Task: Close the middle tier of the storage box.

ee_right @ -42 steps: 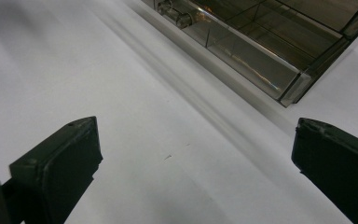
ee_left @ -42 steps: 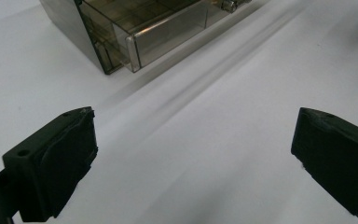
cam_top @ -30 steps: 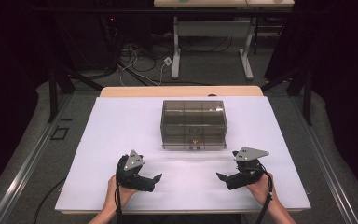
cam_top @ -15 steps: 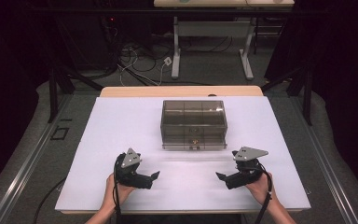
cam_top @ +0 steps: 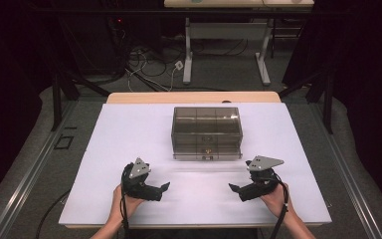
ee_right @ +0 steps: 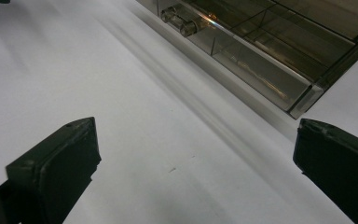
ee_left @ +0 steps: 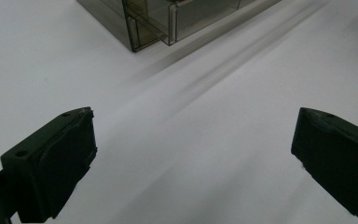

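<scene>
A white table (cam_top: 129, 129) is carrying a smoky clear plastic box (cam_top: 206, 132) with a drawer at its middle. Near the front edge, the left gripper (cam_top: 165, 186) and right gripper (cam_top: 233, 188) are resting well apart, pointing inward, jaws standing wide open, holding nothing.

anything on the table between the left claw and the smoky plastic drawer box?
Nothing: bare white table between the open left claw and the drawer box, as the left gripper view and high view show.
</scene>
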{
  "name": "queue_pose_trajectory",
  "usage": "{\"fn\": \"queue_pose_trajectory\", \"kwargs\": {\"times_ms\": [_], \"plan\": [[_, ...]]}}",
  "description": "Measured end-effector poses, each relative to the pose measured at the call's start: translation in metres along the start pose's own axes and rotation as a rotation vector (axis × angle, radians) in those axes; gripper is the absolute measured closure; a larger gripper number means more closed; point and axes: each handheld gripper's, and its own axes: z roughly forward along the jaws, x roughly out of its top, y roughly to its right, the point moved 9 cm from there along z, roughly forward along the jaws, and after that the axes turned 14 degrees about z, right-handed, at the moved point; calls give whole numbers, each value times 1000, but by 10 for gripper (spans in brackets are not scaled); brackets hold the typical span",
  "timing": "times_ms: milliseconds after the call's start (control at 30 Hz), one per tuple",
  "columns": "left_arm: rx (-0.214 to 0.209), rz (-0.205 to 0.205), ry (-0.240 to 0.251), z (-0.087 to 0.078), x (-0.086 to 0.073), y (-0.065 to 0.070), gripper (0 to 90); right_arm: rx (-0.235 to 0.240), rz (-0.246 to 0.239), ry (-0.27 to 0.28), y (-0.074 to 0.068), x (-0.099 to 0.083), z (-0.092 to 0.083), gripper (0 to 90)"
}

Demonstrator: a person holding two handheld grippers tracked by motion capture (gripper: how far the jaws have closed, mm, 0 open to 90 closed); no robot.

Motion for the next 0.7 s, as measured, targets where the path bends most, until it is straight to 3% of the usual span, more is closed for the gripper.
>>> {"fn": "queue_pose_trajectory", "kwargs": {"times_ms": [700], "plan": [[20,5,-5,-1,0,-2,0,36,10,-9,-11,5,4,0]]}}
